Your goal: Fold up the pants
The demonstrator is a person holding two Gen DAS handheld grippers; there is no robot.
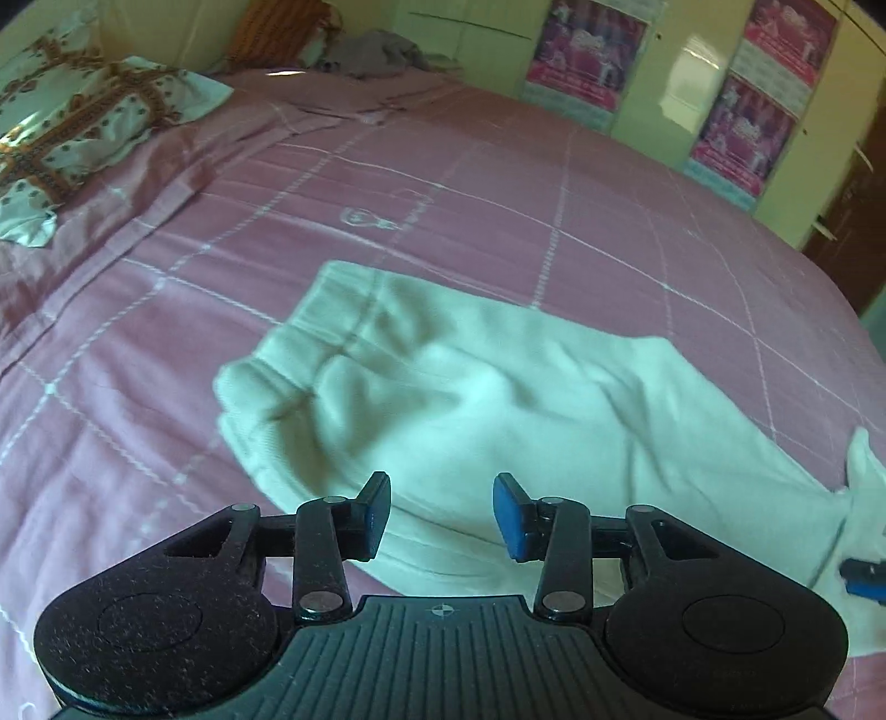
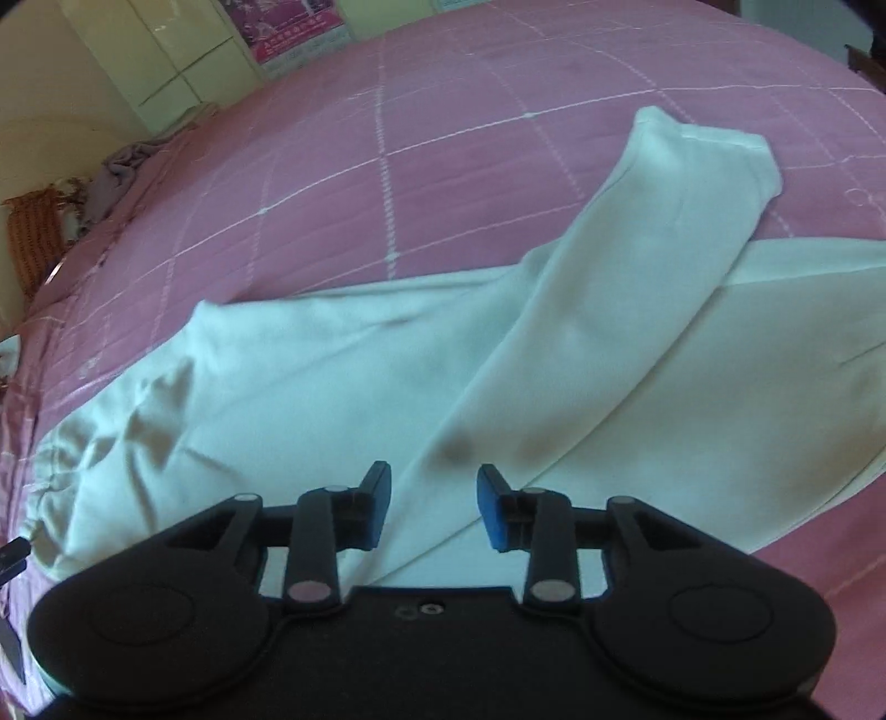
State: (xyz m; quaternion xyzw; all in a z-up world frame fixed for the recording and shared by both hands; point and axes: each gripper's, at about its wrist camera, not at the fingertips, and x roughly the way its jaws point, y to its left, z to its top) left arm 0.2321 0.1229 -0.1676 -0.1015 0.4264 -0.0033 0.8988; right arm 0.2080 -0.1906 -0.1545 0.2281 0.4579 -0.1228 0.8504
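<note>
White pants (image 1: 498, 410) lie spread on a pink checked bedspread (image 1: 498, 210). In the left wrist view the elastic waistband (image 1: 310, 332) faces away to the left. My left gripper (image 1: 441, 515) hovers over the near edge of the pants, open, with nothing between its blue pads. In the right wrist view one pant leg (image 2: 637, 288) lies folded diagonally over the other, its cuff (image 2: 714, 144) far right. My right gripper (image 2: 433, 507) is open above the leg's near edge, holding no cloth. The right gripper's tip (image 1: 864, 576) shows at the left view's right edge.
A patterned pillow (image 1: 72, 144) lies at the bed's far left. A grey garment (image 1: 382, 52) and an orange cloth (image 1: 277, 27) sit at the head of the bed. Wardrobe doors with pink posters (image 1: 747, 111) stand beyond the far side.
</note>
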